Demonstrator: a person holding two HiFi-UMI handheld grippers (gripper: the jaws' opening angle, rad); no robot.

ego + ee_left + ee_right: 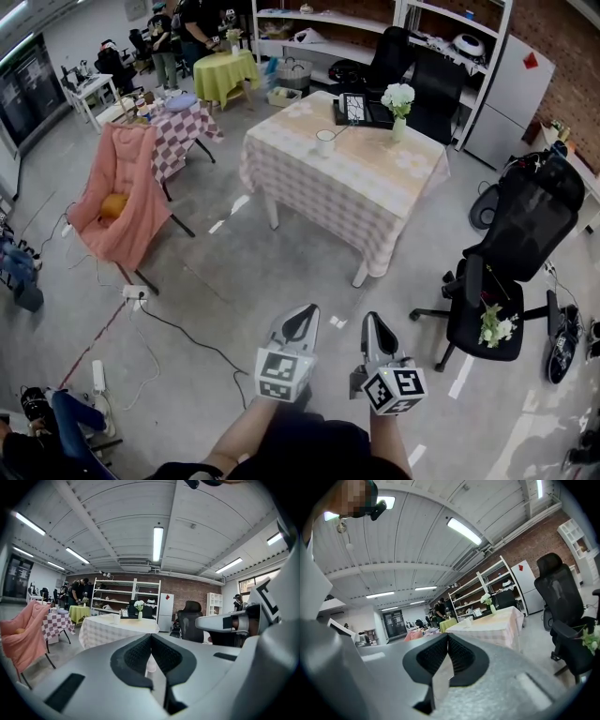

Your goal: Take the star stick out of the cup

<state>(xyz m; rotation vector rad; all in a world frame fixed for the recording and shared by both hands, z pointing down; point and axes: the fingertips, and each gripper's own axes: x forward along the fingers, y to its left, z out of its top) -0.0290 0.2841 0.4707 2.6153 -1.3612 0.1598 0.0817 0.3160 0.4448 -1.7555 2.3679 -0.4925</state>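
Observation:
A white cup (324, 142) stands near the far left edge of the checkered-cloth table (375, 202), far ahead of me. A thin stick (340, 128) leans out of it up to the right; its star is too small to make out. Both grippers hang low over the floor, well short of the table. My left gripper (302, 323) is shut with nothing in it, and so is my right gripper (375, 328). The cup (116, 618) is tiny in the left gripper view, above the touching left gripper (150, 636) pads. In the right gripper view the cup (468, 621) sits beyond my right gripper (447, 637).
A vase of white flowers (398, 99) and a black tray stand on the table's far side. A pink-draped chair (122, 192) is at left, a black office chair (511, 267) holding a flower sprig at right. Cables (178, 333) and a power strip lie on the floor.

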